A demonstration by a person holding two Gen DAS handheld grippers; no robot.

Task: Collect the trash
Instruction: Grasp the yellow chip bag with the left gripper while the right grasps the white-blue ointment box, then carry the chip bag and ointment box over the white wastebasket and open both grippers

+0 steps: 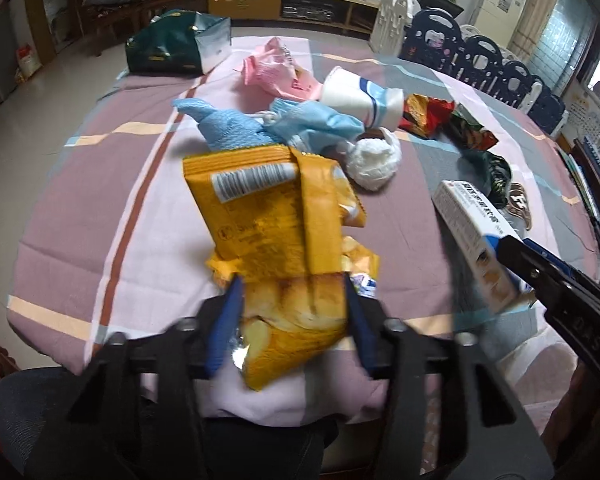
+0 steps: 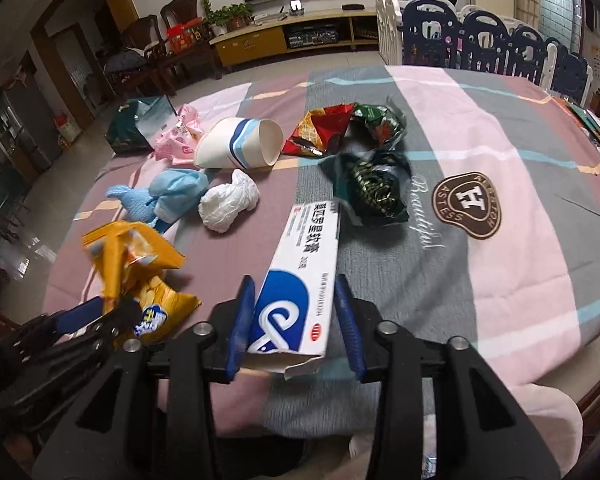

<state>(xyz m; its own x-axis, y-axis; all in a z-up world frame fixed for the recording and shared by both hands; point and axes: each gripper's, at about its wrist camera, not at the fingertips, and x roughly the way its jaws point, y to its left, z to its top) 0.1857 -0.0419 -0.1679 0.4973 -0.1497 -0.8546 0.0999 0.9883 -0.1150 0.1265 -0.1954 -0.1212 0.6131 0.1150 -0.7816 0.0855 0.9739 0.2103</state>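
Left wrist view: the left tool has its blue pads pressed against the lower end of a yellow snack bag, which sticks out ahead of the fingers over the near edge of the worktop; a barcode label shows near the bag's top, its other print too blurred to read. Beyond lie a blue cloth, a blue face mask, a white paper wad, a tipped paper cup and a pink bag. Right wrist view: the right tool is clamped on a white and blue carton with Chinese print, its torn flap nearest the camera, over the near edge. Farther in lie a red wrapper and dark green wrappers; the cloth's brown badge carries a large H, with the cursive word "Beautiful" stitched beside it
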